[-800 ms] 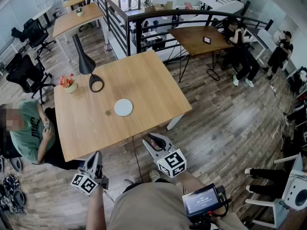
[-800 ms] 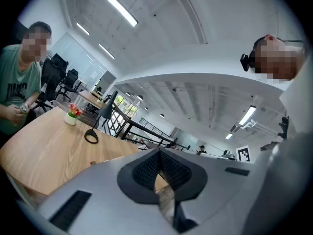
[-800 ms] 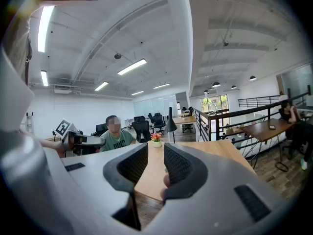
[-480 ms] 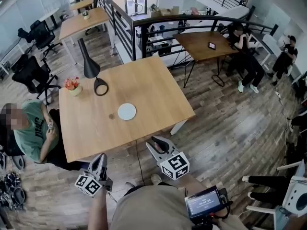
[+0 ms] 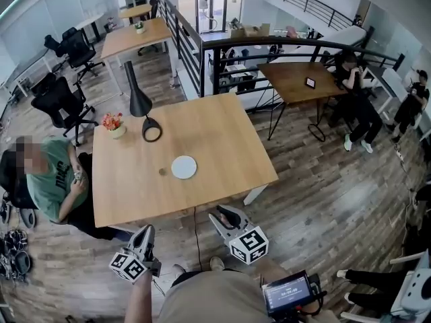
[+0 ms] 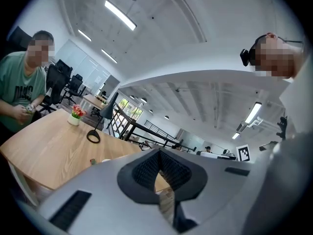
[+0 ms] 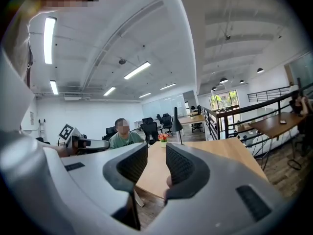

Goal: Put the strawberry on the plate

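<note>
Strawberry (image 5: 161, 171) first: in the head view it is a small dark speck on the wooden counter (image 5: 222, 140), just beside the white plate (image 5: 184, 167) on the plate's left and apart from it, so the placing is not yet begun. You stand off the counter's near edge with the left tool (image 5: 146, 234) and right tool (image 5: 222, 214) both short of it and well apart from the fruit, which looks like a ready posture rather than a reach. A black lamp (image 5: 140, 103) and a small flowerpot (image 5: 113, 125) stand toward the far left corner, clear of the likely path, and a seated person (image 5: 57, 180) is at the left side. In the left gripper view the pads meet at their tips, so this tool is clenched on nothing and you would have to release it before any pick. The strawberry and plate show low on the counter just left of it. In the right gripper view the jaws stand narrowly parted with only air between them, grasping nothing and aimed across the counter toward the flowerpot.
</note>
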